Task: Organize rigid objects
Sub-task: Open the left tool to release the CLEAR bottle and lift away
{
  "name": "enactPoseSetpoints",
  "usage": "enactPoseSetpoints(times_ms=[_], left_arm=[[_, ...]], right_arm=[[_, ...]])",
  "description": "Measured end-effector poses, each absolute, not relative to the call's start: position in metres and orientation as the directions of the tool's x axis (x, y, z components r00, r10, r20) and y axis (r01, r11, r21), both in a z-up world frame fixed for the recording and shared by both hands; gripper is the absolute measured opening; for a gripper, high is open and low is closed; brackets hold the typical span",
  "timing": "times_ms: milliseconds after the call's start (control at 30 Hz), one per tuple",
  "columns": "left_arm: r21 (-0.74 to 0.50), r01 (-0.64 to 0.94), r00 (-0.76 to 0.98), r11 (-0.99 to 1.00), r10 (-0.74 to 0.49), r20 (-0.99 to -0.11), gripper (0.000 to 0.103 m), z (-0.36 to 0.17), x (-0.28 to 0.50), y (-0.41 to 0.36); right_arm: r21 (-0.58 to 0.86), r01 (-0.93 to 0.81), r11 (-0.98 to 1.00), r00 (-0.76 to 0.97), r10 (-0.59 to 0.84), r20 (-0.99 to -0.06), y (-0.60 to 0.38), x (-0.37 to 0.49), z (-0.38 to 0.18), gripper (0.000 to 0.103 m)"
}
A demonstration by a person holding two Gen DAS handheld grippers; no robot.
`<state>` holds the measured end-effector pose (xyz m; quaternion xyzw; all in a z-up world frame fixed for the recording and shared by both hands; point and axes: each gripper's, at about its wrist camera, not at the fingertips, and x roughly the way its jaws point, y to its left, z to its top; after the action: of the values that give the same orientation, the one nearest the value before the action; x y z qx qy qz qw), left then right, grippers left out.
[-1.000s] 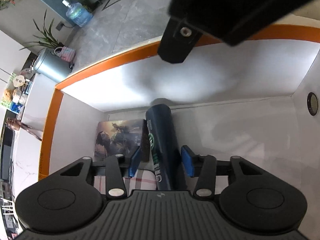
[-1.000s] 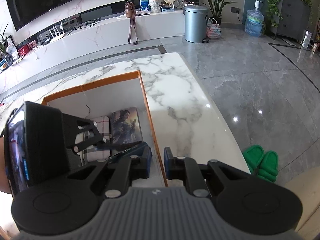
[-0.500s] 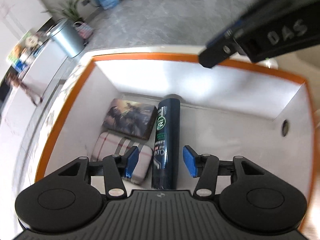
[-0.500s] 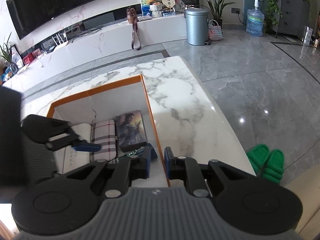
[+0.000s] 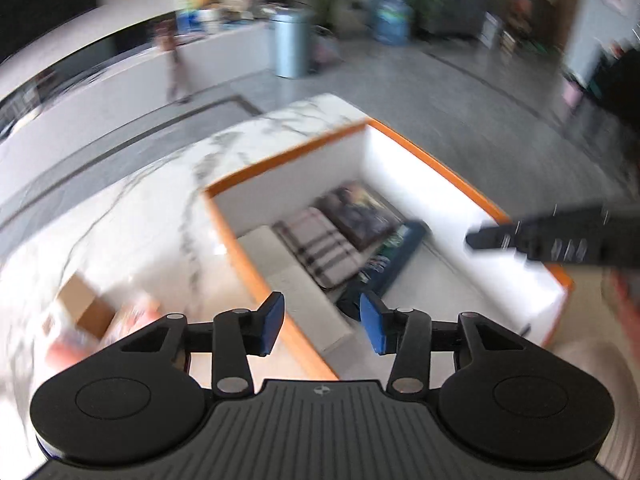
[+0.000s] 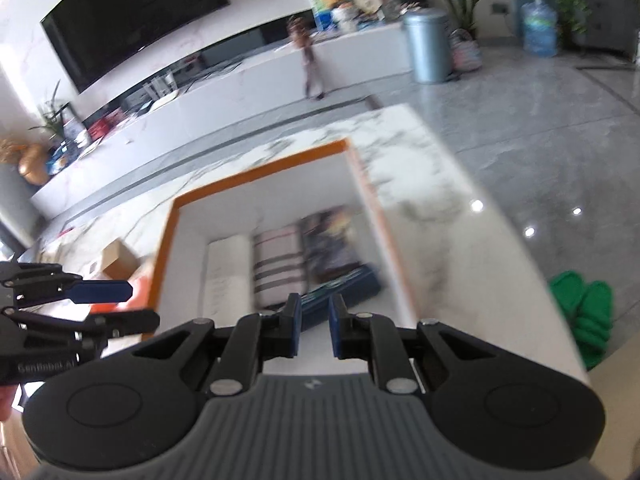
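Note:
A white box with an orange rim [image 5: 288,152] [image 6: 256,172] stands on the marble table. In it lie a white case [image 6: 224,264], a plaid case [image 5: 320,248] [image 6: 278,264], a picture-covered box [image 5: 360,212] [image 6: 328,240] and a dark blue can [image 5: 392,256] [image 6: 344,284] on its side. My left gripper [image 5: 320,322] is open and empty, above the box's near-left rim; it also shows in the right wrist view [image 6: 120,304]. My right gripper [image 6: 314,324] is nearly shut and empty above the box's near edge, and shows in the left wrist view [image 5: 540,236].
A brown cardboard box [image 5: 84,304] [image 6: 118,258] and a reddish object [image 5: 132,316] lie on the marble table [image 5: 152,184] left of the white box. Green slippers [image 6: 584,304] lie on the floor to the right. A grey bin [image 6: 428,48] stands far back.
My left gripper has let go of the dark blue can, risen out of the box and swung left over its rim. The right gripper has moved left over the box.

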<state>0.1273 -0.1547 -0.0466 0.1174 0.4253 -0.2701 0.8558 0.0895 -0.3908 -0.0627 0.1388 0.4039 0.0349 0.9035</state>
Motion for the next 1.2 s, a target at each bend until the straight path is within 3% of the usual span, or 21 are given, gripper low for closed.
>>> enactPoseSetpoints(times_ms=[200, 333, 533, 1000, 1200], left_arm=[[-0.132, 0.39, 0.549, 0.911, -0.345, -0.761, 0.052, -0.039, 0.121, -0.126], [-0.186, 0.323, 0.554, 0.928, -0.344, -0.758, 0.052, -0.041, 0.122, -0.106], [-0.216, 0.31, 0.542, 0.926, -0.359, -0.76, 0.051, -0.051, 0.133, -0.096], [-0.256, 0.29, 0.52, 0.922, -0.377, -0.766, 0.051, -0.057, 0.145, -0.096], [-0.157, 0.294, 0.536, 0.943, -0.299, -0.789, 0.048, -0.055, 0.134, -0.116]], right_arm=[[0.17, -0.062, 0.983, 0.569, 0.175, -0.803, -0.359, 0.132, -0.09, 0.02], [0.245, 0.109, 0.963, 0.461, 0.17, -0.871, -0.368, 0.168, -0.111, 0.033], [0.286, 0.318, 0.904, 0.377, 0.156, -0.913, -0.374, 0.191, -0.143, 0.034], [0.519, 0.481, 0.706, 0.377, 0.368, -0.85, -0.389, 0.184, -0.17, 0.03], [0.491, 0.321, 0.81, 0.427, 0.34, -0.838, -0.368, 0.168, -0.14, 0.027]])
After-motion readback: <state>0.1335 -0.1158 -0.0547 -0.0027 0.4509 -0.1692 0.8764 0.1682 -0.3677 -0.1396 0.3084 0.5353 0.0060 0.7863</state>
